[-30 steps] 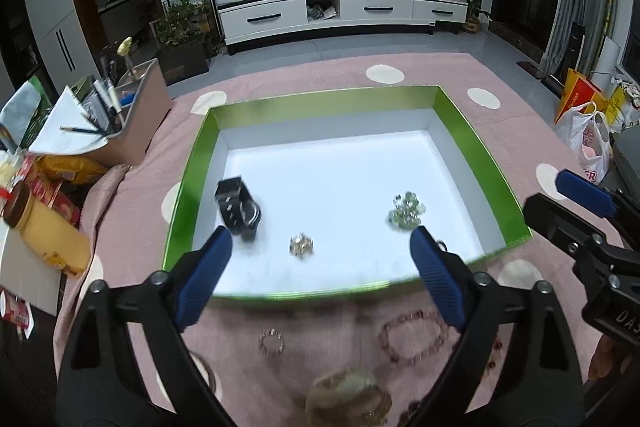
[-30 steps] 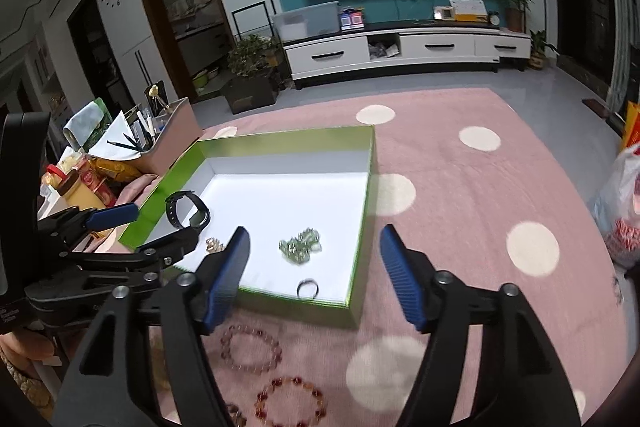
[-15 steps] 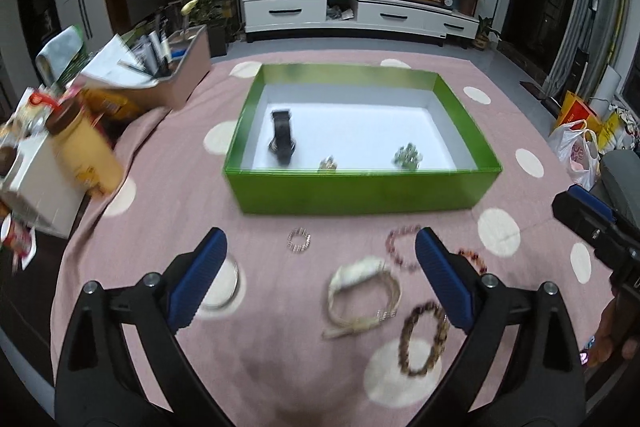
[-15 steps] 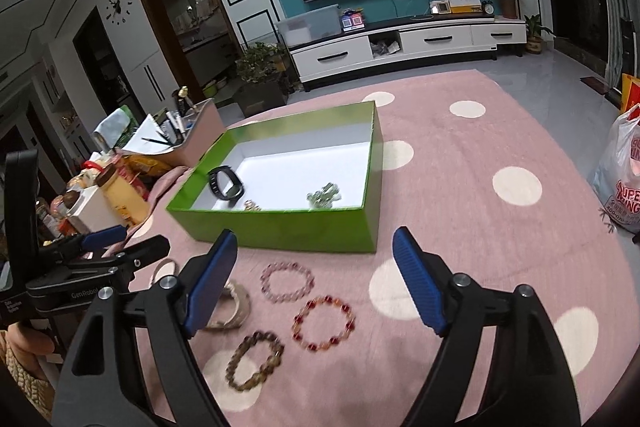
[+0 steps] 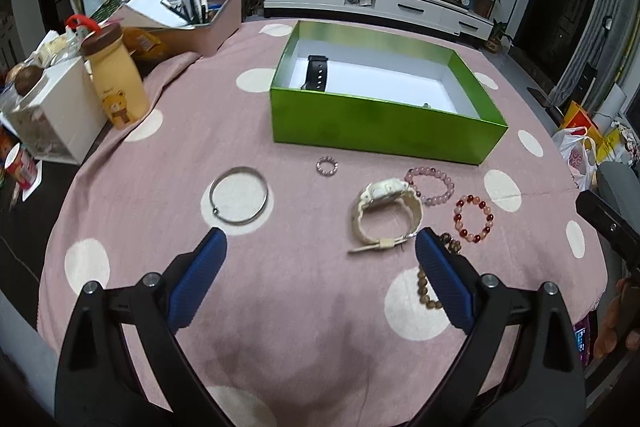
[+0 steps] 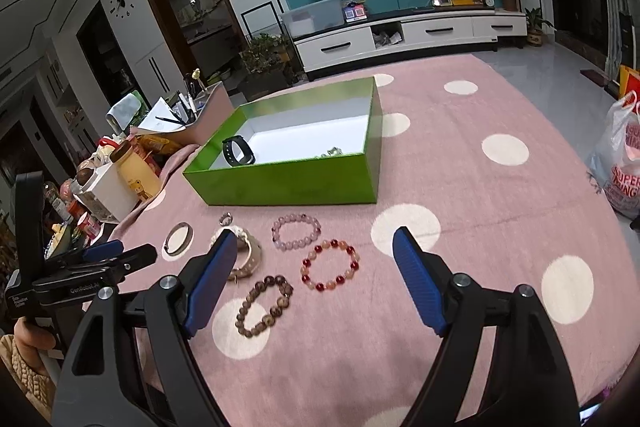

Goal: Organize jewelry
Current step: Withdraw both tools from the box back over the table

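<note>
Both claws stand wide and empty above the pink spotted tabletop (image 5: 304, 115). Your left claw (image 5: 318, 251) hangs over bare cloth, with the steel bangle (image 5: 239, 195) just ahead of its left pad and the white watch (image 5: 386, 213) just ahead of its right pad. Your right claw (image 6: 314, 259) has the red bead bracelet (image 6: 330, 264) between its pads, untouched; the brown bead bracelet (image 6: 264, 305) lies beside its left pad and the pale pink bracelet (image 6: 296, 230) just beyond.

Handling, judged:
- Bead bracelets: light, probably strung on elastic, limp. Pinch across one side of the loop; the beads look smooth and may roll out of the pads.
- Watch: bulkier, with a springy strap. Take it by the case or across the strap loop.
- Bangle: thin, stiff, flat on the cloth; hard to get under. Grip across its wire rim.
- Small bead ring (image 5: 328, 166): tiny, easily dropped.

All go to the green box (image 6: 288, 183) beyond, which already holds a black wristband (image 6: 239, 151).
</note>
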Action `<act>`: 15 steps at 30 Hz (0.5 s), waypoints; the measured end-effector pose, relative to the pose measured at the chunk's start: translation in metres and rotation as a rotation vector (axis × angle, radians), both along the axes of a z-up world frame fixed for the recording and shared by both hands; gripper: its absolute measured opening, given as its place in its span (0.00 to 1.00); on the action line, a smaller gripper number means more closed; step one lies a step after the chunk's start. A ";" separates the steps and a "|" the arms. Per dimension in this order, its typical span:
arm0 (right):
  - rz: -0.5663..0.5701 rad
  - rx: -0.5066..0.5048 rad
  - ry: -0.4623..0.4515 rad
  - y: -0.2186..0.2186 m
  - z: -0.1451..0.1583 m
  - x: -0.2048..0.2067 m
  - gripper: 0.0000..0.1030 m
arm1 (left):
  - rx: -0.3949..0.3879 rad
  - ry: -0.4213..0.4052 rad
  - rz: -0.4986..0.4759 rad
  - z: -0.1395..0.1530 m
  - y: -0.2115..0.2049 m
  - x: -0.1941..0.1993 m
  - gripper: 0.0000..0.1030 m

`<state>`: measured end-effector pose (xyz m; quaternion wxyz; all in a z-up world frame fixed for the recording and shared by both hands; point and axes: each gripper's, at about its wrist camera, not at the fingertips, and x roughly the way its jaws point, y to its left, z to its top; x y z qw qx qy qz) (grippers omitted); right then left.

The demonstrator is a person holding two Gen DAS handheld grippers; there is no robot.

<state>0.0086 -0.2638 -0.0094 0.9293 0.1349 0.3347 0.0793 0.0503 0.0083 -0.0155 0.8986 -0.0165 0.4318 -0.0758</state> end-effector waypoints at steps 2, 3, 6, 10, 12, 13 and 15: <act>-0.008 0.004 0.012 -0.003 -0.003 -0.003 0.78 | -0.005 0.002 0.007 -0.001 0.004 -0.003 0.94; -0.010 0.008 0.017 -0.005 -0.005 -0.004 0.78 | -0.007 0.004 0.013 -0.003 0.006 -0.005 0.94; -0.009 0.024 0.038 -0.007 -0.012 -0.008 0.78 | -0.008 0.013 0.025 -0.008 0.011 -0.008 0.94; 0.004 0.017 0.062 -0.006 -0.021 -0.010 0.78 | -0.012 0.033 0.031 -0.017 0.017 -0.010 0.94; 0.020 0.012 0.068 -0.003 -0.024 -0.012 0.78 | -0.012 0.041 0.032 -0.022 0.019 -0.011 0.94; 0.029 0.005 0.073 -0.001 -0.026 -0.012 0.78 | -0.013 0.044 0.033 -0.025 0.020 -0.012 0.94; 0.045 -0.007 0.078 0.002 -0.030 -0.013 0.78 | -0.016 0.050 0.038 -0.029 0.024 -0.013 0.94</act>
